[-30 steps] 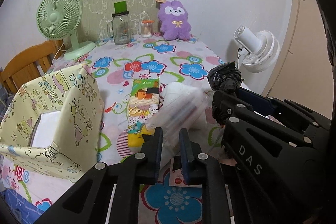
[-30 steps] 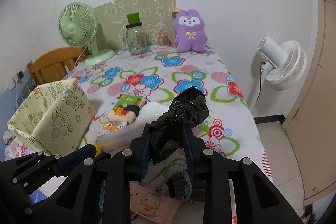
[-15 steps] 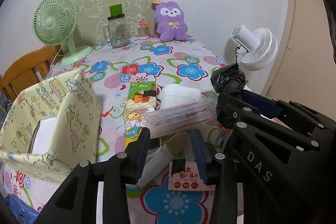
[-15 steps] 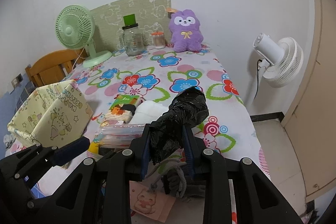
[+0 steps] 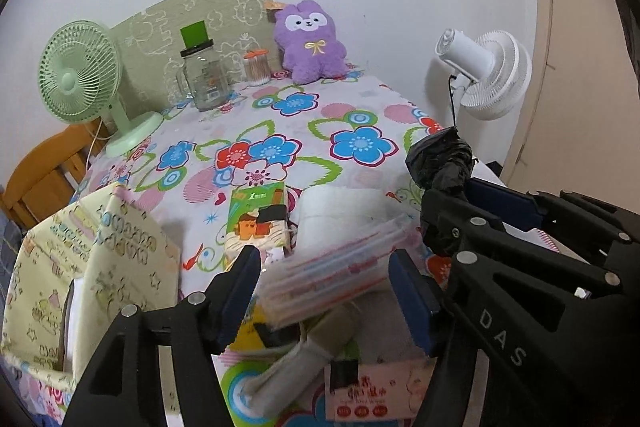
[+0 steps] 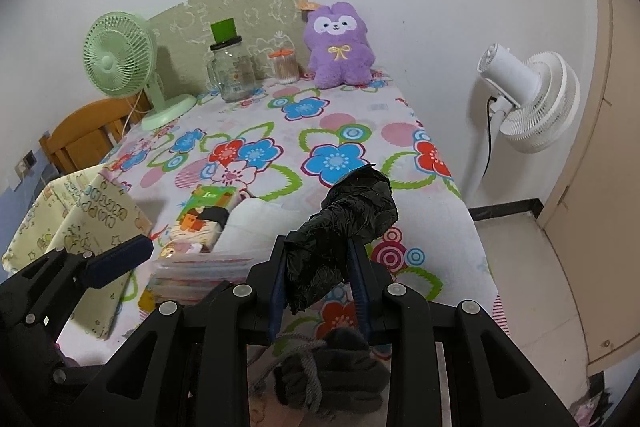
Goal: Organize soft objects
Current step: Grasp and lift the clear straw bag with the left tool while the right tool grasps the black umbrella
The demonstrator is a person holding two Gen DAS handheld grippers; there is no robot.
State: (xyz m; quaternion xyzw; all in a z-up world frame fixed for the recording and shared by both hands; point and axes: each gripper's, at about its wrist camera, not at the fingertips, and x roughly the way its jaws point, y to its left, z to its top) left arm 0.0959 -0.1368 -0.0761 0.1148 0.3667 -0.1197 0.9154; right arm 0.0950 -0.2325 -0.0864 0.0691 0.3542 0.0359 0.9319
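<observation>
My left gripper (image 5: 324, 267) hangs over the near end of the flowered table (image 5: 352, 115) with its jaws opening. A clear plastic packet (image 5: 336, 275) with red stripes lies blurred between the jaws, and the pads stand off its ends. My right gripper (image 6: 316, 247) is shut on a crumpled black plastic bag (image 6: 348, 207), which sticks out ahead of the fingers. In the left wrist view that black plastic bag (image 5: 440, 159) shows at the right. A yellow patterned fabric box (image 5: 100, 267) stands open at the left.
A cartoon tissue pack (image 5: 256, 223) and a white soft pack (image 5: 340, 203) lie behind the packet. A beige sock (image 5: 304, 355), a pink card (image 5: 368, 395) and a grey knit bundle (image 6: 328, 363) lie nearest. A purple plush (image 5: 310, 43), glass jar (image 5: 204, 79) and green fan (image 5: 80, 75) stand at the back.
The left jaws went from shut on the clear packet to wide apart, and the packet now lies loose between them. Both grippers drew back a little. The right still grips the black bag.
</observation>
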